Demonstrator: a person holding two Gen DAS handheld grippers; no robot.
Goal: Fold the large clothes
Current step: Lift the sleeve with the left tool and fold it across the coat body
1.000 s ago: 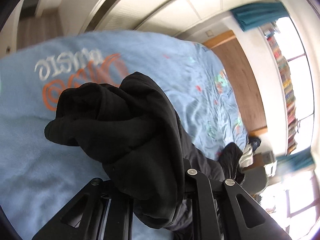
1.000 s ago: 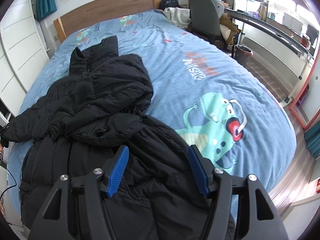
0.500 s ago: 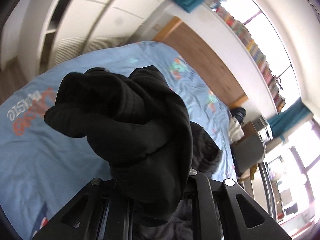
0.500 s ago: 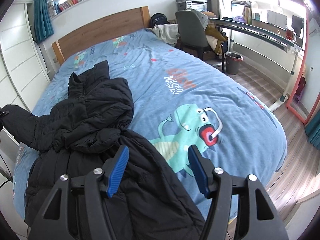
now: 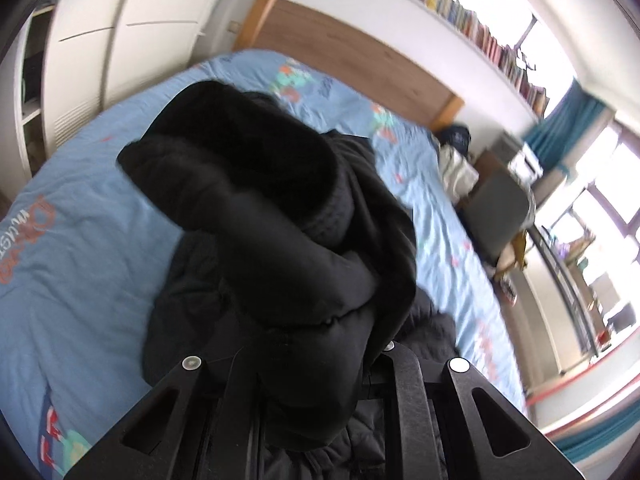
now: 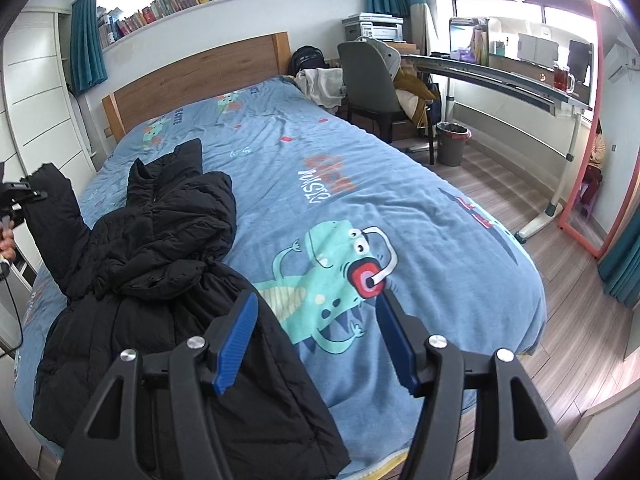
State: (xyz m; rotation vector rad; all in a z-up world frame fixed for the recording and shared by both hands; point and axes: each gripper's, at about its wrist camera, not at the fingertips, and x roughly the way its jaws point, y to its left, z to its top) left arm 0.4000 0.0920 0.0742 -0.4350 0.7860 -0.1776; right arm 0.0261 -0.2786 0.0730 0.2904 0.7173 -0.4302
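Sprawling along the wardrobe side of the blue dinosaur-print bedspread (image 6: 400, 208), the long black quilted puffer coat (image 6: 160, 280) lies rumpled, collar toward the wooden headboard (image 6: 200, 68), hem hanging at the bedspread's foot edge. One black sleeve (image 5: 260, 208) is lifted off the bedspread and held out past its wardrobe-side edge, clamped in the closed left gripper (image 5: 304, 364), probably to carry it across the coat's body for a fold. The right gripper (image 6: 316, 340), blue pads apart and empty, hovers above the coat's hem, apparently ready to pin or straighten it.
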